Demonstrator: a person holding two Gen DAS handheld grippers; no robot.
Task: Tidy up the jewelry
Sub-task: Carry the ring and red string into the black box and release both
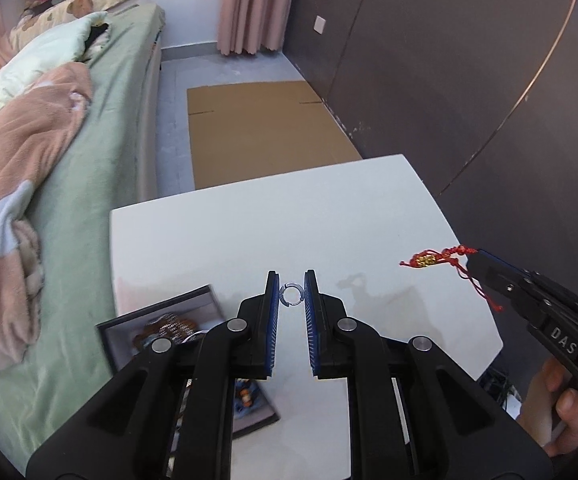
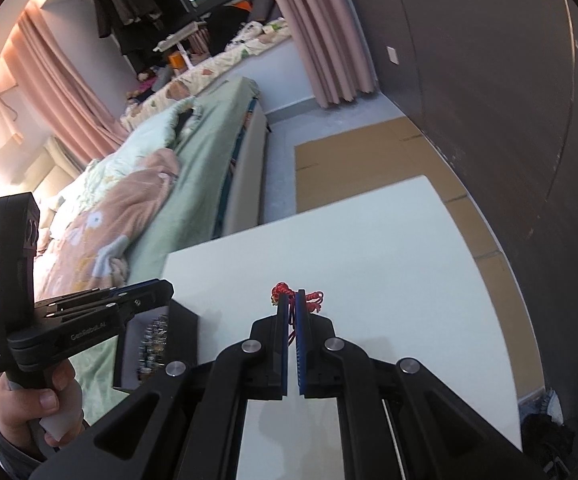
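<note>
In the left wrist view my left gripper [image 1: 291, 294] is shut on a small clear ring [image 1: 291, 294], held between its blue pads above the white table [image 1: 329, 220]. At the right of that view my right gripper [image 1: 475, 255] pinches a red braided cord bracelet with gold beads [image 1: 433, 259], which hangs in the air. The right wrist view shows the right gripper [image 2: 292, 299] shut on the red bracelet [image 2: 279, 292]. The left gripper [image 2: 161, 286] shows there from the side, over an open dark jewelry box [image 2: 157, 340]. The same jewelry box [image 1: 161, 324], with beaded pieces inside, sits under my left gripper.
A bed with a green sheet and a peach blanket [image 1: 29, 168] runs along the table's left side. Flat cardboard [image 1: 265, 128] lies on the floor beyond the table, beside a dark wall [image 1: 469, 80]. A hand [image 2: 37, 404] grips the left tool's handle.
</note>
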